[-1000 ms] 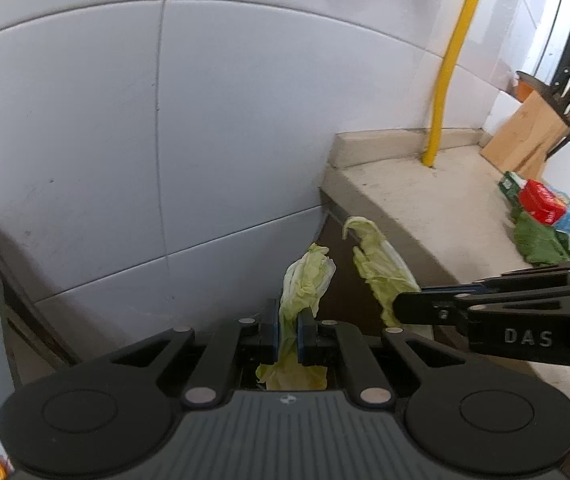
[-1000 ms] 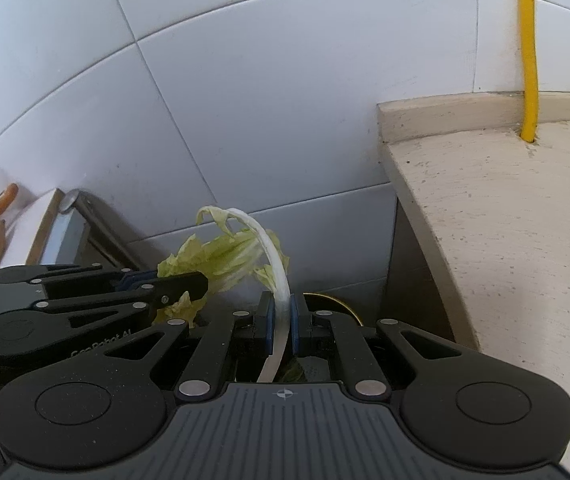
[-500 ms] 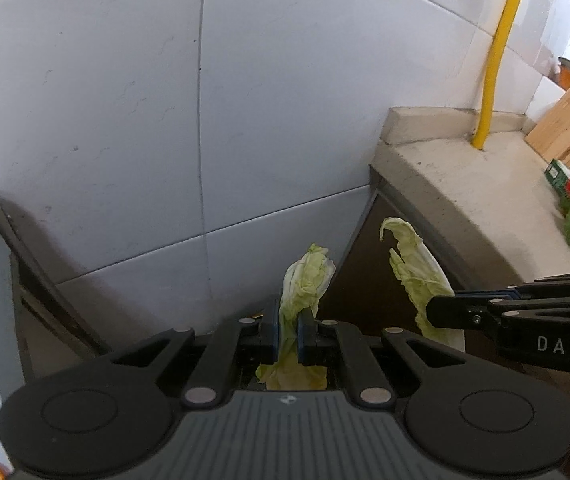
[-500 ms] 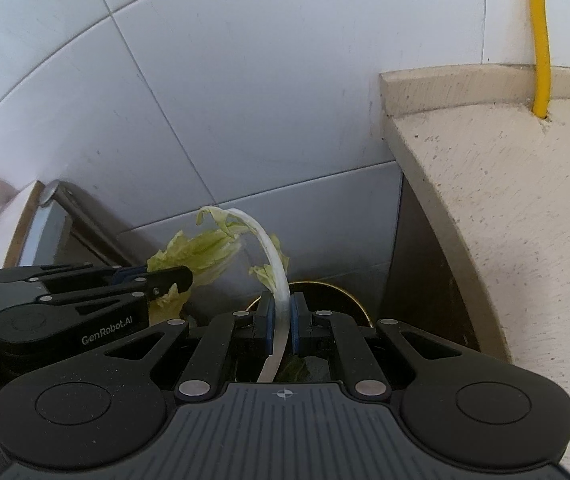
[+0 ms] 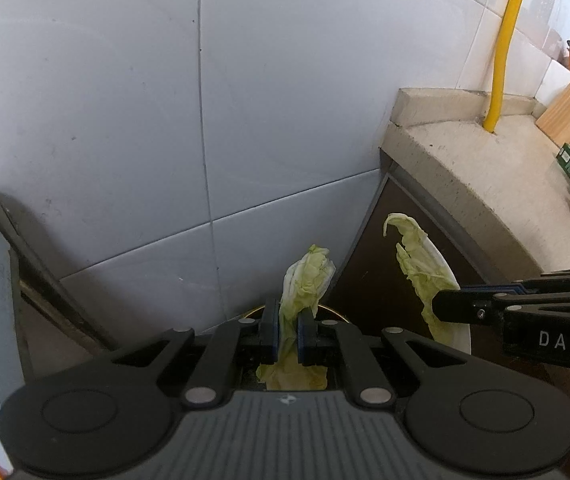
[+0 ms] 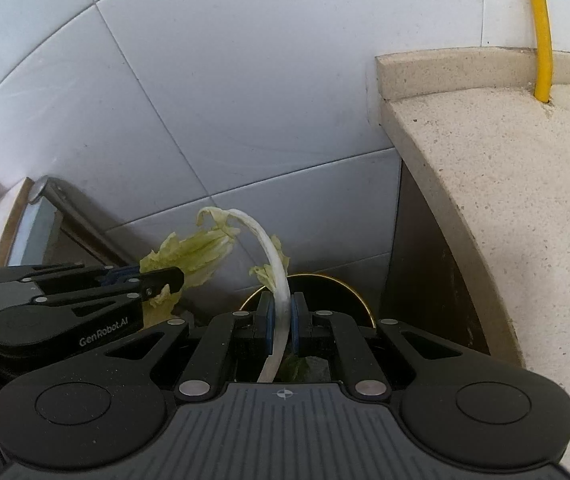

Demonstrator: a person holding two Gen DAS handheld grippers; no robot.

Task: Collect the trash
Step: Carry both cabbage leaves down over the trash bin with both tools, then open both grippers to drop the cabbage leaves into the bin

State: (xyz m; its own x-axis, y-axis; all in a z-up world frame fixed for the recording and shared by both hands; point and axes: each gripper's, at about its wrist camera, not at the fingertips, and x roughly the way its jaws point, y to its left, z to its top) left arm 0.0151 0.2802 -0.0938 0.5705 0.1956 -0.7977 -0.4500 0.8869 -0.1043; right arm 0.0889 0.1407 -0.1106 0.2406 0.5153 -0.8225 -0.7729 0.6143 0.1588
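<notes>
Left wrist: left tongs (image 5: 288, 336) clamp a cabbage leaf (image 5: 305, 280); right tongs (image 6: 281, 326) clamp a second leaf by its white rib (image 6: 273, 256). Both hang over the gold-rimmed bin (image 6: 345, 288) beside the counter (image 6: 505, 184). Centre over the opening, then release low.

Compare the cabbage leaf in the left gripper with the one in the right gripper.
The left leaf is short, crinkled and green throughout; the right leaf has a thick white rib with frilled green edges. The left leaf stands nearly straight up from the jaws; the right leaf arches over, its tip drooping. Both are pale green cabbage scraps, each clamped by a gripper above a gold-rimmed bin.
</notes>
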